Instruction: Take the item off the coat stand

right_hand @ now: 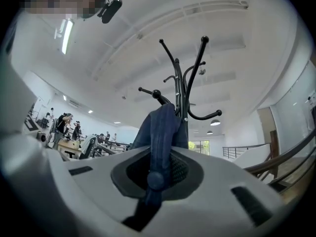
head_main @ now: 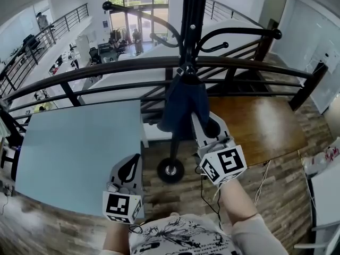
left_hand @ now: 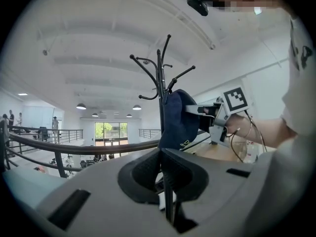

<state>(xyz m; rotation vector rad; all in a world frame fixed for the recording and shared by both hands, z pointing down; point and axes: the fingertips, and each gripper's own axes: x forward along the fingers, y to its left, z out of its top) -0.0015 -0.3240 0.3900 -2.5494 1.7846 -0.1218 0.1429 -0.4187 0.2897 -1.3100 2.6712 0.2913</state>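
A dark blue cloth item [head_main: 183,102] hangs from a hook of the black coat stand [head_main: 189,15], just in front of me. My right gripper [head_main: 204,126] reaches up to its lower right side. In the right gripper view the jaws are shut on a fold of the blue item [right_hand: 160,127], below the stand's curved hooks [right_hand: 182,88]. My left gripper [head_main: 130,166] stays lower and to the left, shut with nothing between its jaws. From the left gripper view, the blue item [left_hand: 177,120] shows with the right gripper [left_hand: 200,110] at its side.
A dark railing [head_main: 106,68] runs across behind the stand. A light blue table [head_main: 79,147] is at my left and a wooden table [head_main: 260,126] at my right. The stand's round base [head_main: 171,170] sits on the plank floor between them.
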